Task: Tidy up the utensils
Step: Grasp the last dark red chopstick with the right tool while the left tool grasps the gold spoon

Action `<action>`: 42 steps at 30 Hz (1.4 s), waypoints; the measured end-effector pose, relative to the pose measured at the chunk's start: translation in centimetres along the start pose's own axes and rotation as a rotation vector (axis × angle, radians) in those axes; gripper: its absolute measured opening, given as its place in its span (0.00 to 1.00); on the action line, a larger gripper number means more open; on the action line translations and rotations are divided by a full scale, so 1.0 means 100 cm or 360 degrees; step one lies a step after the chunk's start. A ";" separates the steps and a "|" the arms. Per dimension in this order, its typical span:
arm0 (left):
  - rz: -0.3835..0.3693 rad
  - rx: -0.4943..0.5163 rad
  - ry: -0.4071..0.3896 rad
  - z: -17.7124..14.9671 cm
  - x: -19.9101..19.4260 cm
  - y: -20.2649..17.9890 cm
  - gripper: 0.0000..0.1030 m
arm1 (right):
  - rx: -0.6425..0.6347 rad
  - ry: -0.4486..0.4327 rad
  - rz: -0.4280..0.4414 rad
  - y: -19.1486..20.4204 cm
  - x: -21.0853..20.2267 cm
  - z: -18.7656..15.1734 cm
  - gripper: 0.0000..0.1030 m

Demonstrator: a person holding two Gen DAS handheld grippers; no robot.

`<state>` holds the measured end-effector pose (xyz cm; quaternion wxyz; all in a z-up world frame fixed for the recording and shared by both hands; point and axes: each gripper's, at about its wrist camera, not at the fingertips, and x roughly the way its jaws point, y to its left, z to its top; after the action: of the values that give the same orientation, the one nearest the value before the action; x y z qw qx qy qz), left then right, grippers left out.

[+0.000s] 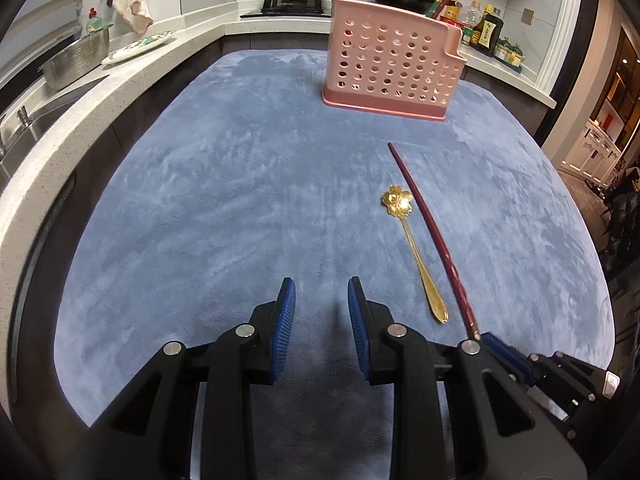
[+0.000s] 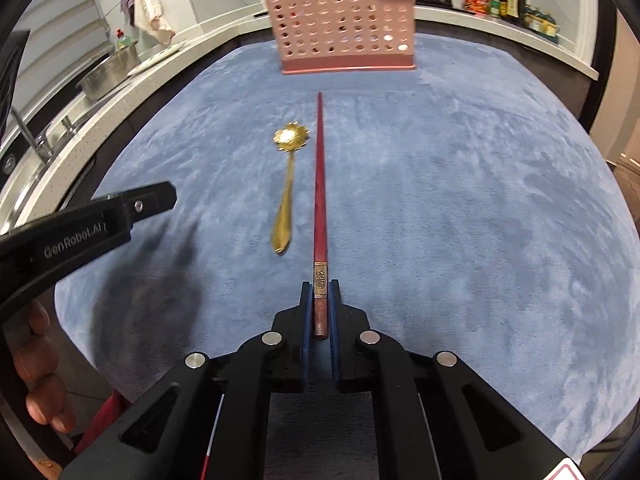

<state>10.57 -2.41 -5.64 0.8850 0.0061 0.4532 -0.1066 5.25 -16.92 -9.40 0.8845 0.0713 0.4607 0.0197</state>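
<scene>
A dark red chopstick (image 2: 320, 184) lies along the blue cloth, its tip toward the pink perforated utensil holder (image 2: 344, 28). My right gripper (image 2: 321, 292) is shut on the chopstick's decorated butt end. A gold flower-bowl spoon (image 2: 286, 188) lies just left of the chopstick. In the left wrist view the chopstick (image 1: 430, 228) and spoon (image 1: 414, 248) lie to the right of my left gripper (image 1: 322, 292), which is open and empty above the cloth. The holder (image 1: 394, 64) stands at the far side with red chopsticks in it.
The blue cloth (image 1: 220, 200) covers the table. A white counter (image 1: 120, 76) curves around the left with a metal colander (image 1: 76, 60), a plate and a sink. A stove with pans and sauce bottles (image 1: 484, 28) sit behind the holder.
</scene>
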 end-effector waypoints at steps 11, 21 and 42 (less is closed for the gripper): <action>-0.0076 0.0043 0.0054 -0.004 0.010 -0.023 0.40 | 0.0179 -0.0041 -0.0052 -0.035 -0.009 0.004 0.07; -0.0136 0.0075 0.0089 -0.004 0.023 -0.049 0.48 | 0.0233 -0.0060 -0.0045 -0.049 -0.014 0.008 0.07; -0.0173 0.0134 0.0115 -0.007 0.031 -0.061 0.10 | 0.0260 -0.0047 0.0001 -0.052 -0.013 0.006 0.07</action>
<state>10.58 -8.84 -8.01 0.8599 0.0227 0.4797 -0.1732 4.86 -22.31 -8.73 0.8824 0.1436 0.4476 -0.0188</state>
